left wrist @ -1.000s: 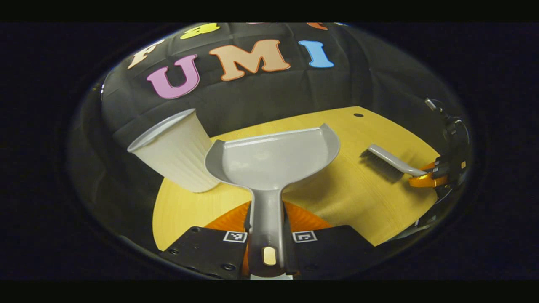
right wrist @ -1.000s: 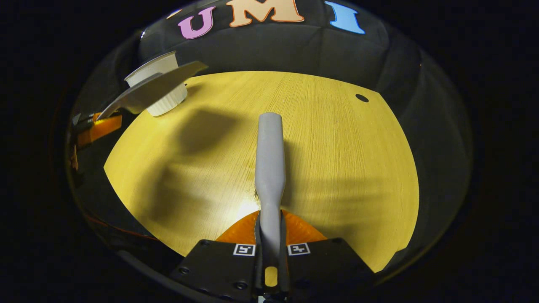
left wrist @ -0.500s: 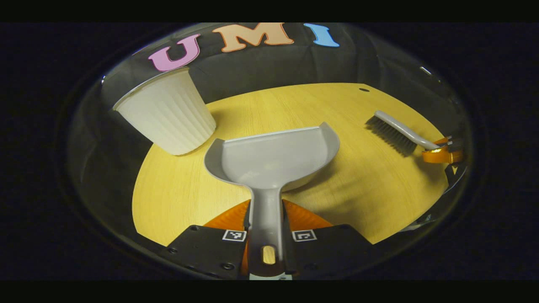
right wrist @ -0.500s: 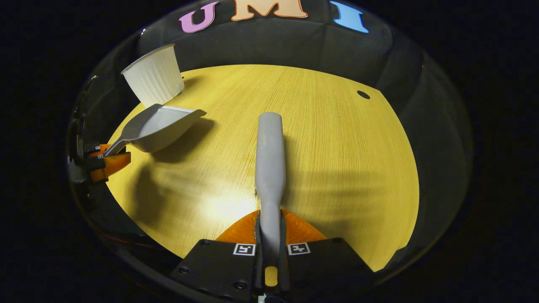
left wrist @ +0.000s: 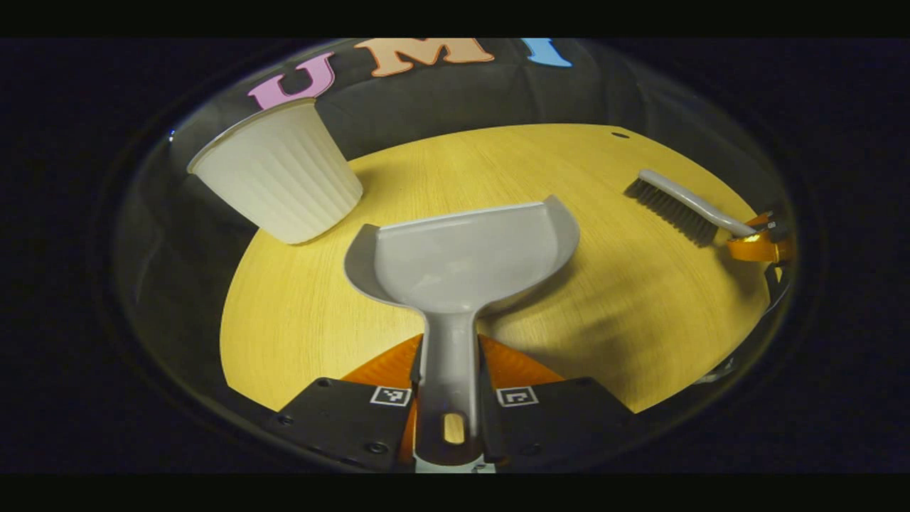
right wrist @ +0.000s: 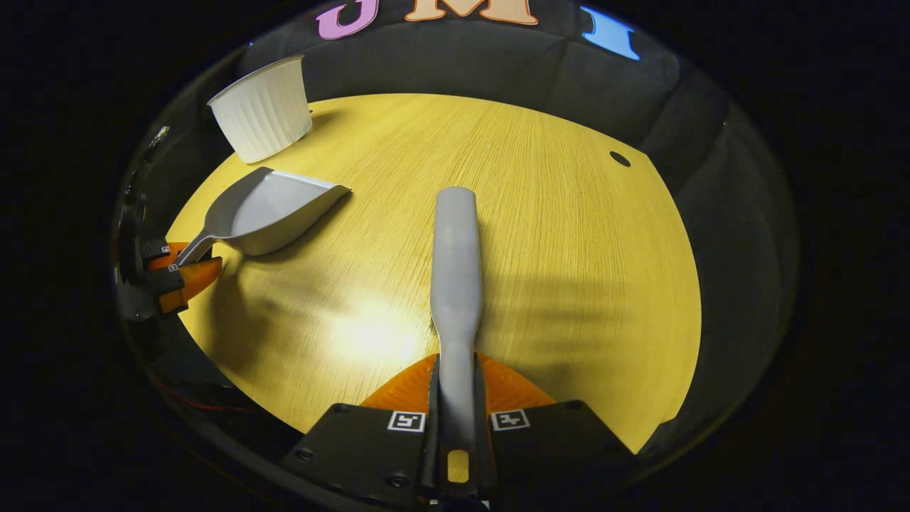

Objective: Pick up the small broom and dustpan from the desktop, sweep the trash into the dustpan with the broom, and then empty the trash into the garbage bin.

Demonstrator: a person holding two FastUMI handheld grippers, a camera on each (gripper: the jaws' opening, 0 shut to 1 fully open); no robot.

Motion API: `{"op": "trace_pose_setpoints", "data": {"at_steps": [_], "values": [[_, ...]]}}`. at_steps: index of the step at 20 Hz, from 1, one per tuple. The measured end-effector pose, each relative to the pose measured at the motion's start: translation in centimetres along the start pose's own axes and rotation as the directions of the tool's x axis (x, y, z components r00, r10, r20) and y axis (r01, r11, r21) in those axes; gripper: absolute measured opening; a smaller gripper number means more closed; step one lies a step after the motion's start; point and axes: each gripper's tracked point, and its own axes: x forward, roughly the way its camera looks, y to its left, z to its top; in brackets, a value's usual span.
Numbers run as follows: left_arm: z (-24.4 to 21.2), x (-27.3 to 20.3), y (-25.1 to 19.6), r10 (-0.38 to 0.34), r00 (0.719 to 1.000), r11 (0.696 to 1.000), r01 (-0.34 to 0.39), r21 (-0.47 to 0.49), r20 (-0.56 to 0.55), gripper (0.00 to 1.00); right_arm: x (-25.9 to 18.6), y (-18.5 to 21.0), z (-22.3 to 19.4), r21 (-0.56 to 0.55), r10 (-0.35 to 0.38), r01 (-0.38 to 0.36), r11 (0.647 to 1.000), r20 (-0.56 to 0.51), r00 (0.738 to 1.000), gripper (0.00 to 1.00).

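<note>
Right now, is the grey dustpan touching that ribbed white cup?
Apart. In the right gripper view, a strip of bare table shows between the dustpan and the cup; the left gripper view shows the same gap.

Dim booth, bright glare, fisheye-warped edges

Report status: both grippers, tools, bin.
Left gripper shut on dustpan handle. Right gripper shut on broom handle. Dustpan pan empty. White bin upright, apart.
</note>
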Motion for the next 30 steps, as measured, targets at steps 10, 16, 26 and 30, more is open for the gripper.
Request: {"op": "trace_pose_setpoints", "data": {"at_steps": [10, 16, 26, 30], "values": [[4.7, -3.5, 0.1, 0.051, 0.981, 0.998, -0.057, 0.026, 0.187, 0.88, -3.8, 0.6, 2.8, 0.032, 0.030, -0.034, 0.999, 0.124, 0.992, 0.33], [16.0, -14.4, 2.1, 0.193, 0.794, 0.979, -0.121, -0.161, 0.576, 0.95, -14.4, 0.7, 12.8, 0.064, 0.023, -0.081, 0.995, 0.621, 0.783, 0.91], [22.5, -27.6, 5.0, 0.276, 0.492, 0.959, -0.089, -0.267, 0.826, 0.92, -27.7, -0.4, 18.5, 0.206, -0.184, -0.001, 0.979, 0.873, 0.453, 0.94], [22.5, -27.8, 6.3, 0.259, 0.482, 0.962, -0.046, -0.270, 0.837, 0.92, -28.9, 0.9, 18.8, 0.244, -0.223, 0.002, 0.970, 0.882, 0.414, 0.94]]}}
